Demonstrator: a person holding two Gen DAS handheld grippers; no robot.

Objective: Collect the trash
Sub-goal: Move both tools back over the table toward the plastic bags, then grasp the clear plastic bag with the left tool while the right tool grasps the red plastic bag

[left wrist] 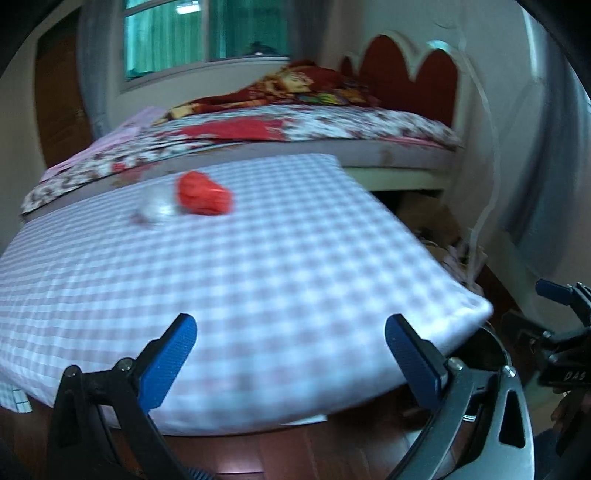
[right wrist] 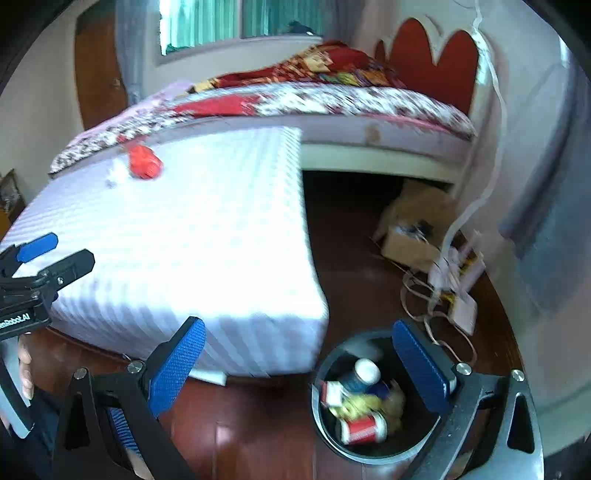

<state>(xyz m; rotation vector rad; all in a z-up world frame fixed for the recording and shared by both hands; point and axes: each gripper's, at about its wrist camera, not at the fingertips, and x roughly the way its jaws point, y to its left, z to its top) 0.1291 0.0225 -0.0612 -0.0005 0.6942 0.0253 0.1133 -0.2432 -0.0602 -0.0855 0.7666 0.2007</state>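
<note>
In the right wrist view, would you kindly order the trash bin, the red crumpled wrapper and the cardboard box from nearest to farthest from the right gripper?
1. Trash bin, on the floor directly beneath the right gripper.
2. Cardboard box, right, under the bed.
3. Red crumpled wrapper, far left on the checkered table.

bed (left wrist: 303,125), red headboard (left wrist: 424,77) | window (left wrist: 207,33) | dark wood floor (right wrist: 354,236)

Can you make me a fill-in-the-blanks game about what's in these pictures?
1. The crumpled wrapper lying on the checkered table is ____ in colour.
2. The trash bin stands on the ____, beside the table.
3. The left gripper has its blue fingers spread ____, holding nothing.
4. The cardboard box sits on the floor partly under the ____.

Missing words: red; floor; open; bed
</note>
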